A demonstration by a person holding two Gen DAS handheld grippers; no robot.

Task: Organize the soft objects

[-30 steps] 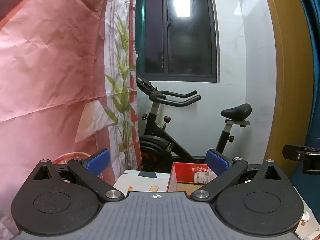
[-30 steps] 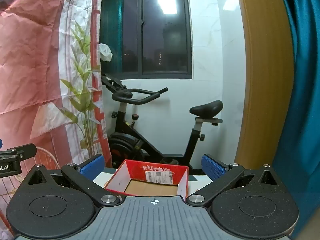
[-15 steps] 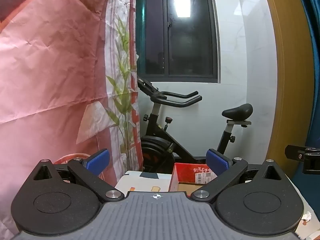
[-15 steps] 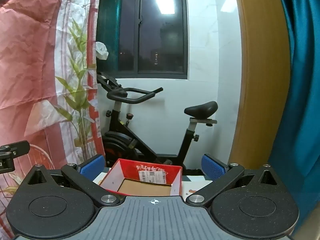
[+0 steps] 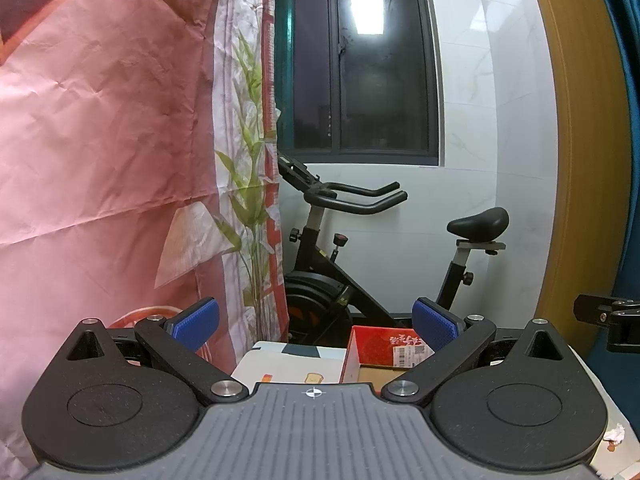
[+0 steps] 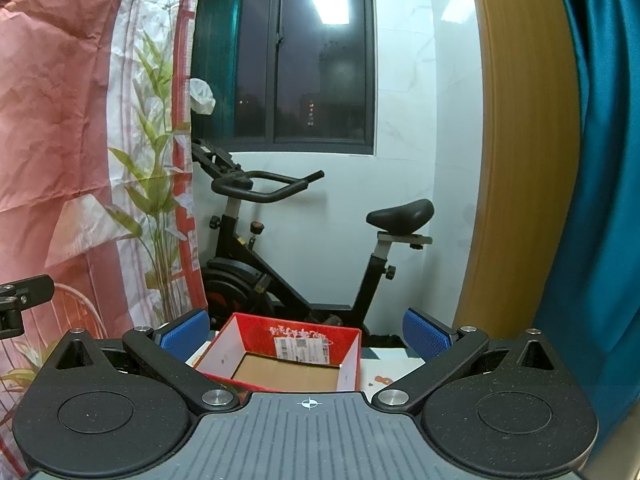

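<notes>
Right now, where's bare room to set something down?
Inside the red box: its cardboard floor shows bare. A strip of tabletop lies right of it, another left. Both grippers are open, empty.

Both wrist views face level toward the exercise bike [image 5: 360, 248], side by side.

Black linkage grippers [image 5: 316, 324], blue ribbed pads [image 6: 185, 334], seemingly grey grooved base.
</notes>
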